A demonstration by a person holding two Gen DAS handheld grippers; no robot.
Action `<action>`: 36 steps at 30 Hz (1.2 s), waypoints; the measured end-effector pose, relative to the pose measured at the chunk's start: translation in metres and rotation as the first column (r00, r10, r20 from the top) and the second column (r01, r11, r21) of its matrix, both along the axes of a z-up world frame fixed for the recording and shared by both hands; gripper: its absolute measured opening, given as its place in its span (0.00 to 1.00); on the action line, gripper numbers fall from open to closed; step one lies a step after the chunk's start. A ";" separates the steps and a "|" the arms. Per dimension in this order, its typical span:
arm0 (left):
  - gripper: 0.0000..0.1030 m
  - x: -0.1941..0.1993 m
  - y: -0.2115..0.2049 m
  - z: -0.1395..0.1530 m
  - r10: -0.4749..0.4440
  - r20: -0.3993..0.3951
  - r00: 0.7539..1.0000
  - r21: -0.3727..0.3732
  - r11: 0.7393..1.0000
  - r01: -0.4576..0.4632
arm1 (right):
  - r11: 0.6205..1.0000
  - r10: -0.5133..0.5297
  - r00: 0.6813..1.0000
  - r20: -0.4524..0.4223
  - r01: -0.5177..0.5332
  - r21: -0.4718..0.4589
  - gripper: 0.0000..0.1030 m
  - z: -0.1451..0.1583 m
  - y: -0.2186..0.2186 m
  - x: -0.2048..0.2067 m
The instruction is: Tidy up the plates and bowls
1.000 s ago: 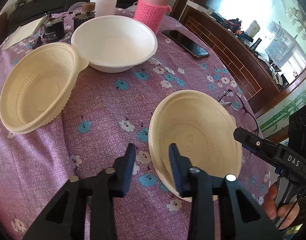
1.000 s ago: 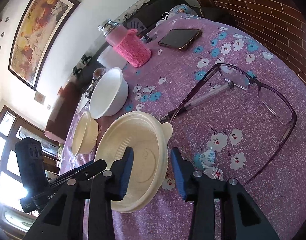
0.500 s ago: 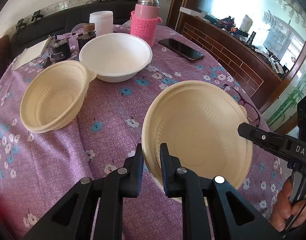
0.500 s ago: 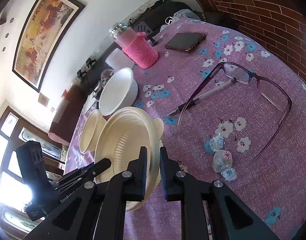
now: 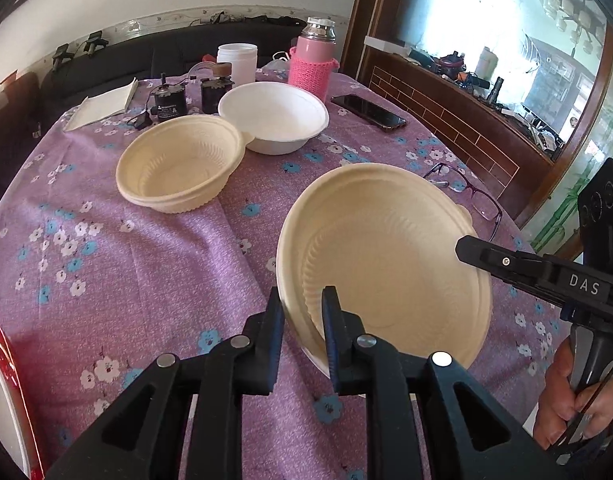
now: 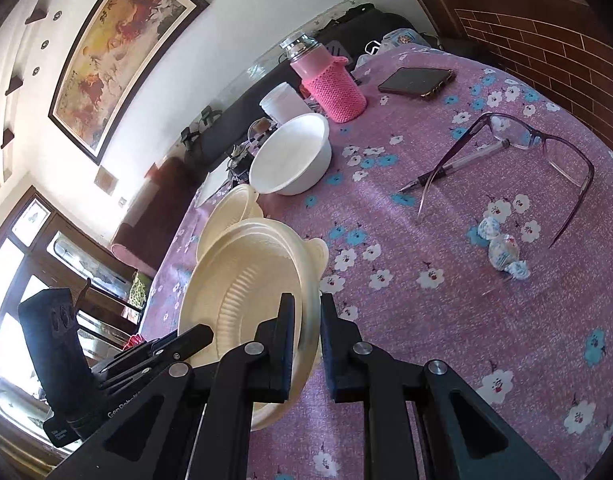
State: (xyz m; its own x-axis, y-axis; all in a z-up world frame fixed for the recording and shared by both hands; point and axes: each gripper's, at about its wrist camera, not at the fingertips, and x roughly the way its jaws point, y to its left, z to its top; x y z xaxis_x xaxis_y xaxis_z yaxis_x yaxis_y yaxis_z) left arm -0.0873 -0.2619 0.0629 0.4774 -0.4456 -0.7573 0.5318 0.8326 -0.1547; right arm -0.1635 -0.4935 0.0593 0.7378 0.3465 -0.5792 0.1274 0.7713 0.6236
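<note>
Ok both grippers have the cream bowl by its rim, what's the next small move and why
Probably carry the held cream bowl toward the other cream bowl to nest it: left gripper and right gripper both clamp its rim, and that matching bowl sits empty beside the white bowl.

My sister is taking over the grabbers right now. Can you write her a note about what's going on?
Left gripper: jaws shut on the near rim of the held bowl.
Right gripper: jaws shut on the same bowl's opposite rim.
The held bowl is tilted and looks lifted off the table.
The second cream bowl and the white bowl sit touching at the far side.
Done: one bowl gripped by both grippers.
Left: probably nest it into the cream bowl; the white bowl is still separate.
</note>
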 end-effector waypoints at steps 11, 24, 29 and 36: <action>0.17 -0.014 0.036 -0.013 0.030 -0.014 0.999 -0.018 0.999 -0.031 | 0.998 0.058 0.998 -0.032 -0.058 -0.004 0.14 -0.009 0.034 0.002; 0.23 -0.026 0.078 -0.012 0.079 -0.002 0.997 -0.039 0.996 -0.079 | 0.992 0.126 0.990 -0.060 -0.128 -0.024 0.14 -0.013 0.070 0.015; 0.26 -0.030 0.098 -0.015 0.107 -0.010 0.994 -0.047 0.993 -0.107 | 0.985 0.166 0.983 -0.075 -0.168 -0.032 0.14 -0.015 0.090 0.021; 0.26 -0.031 0.123 -0.027 0.155 -0.035 0.987 -0.045 0.987 -0.156 | 0.974 0.218 0.969 -0.116 -0.224 -0.045 0.15 -0.027 0.118 0.031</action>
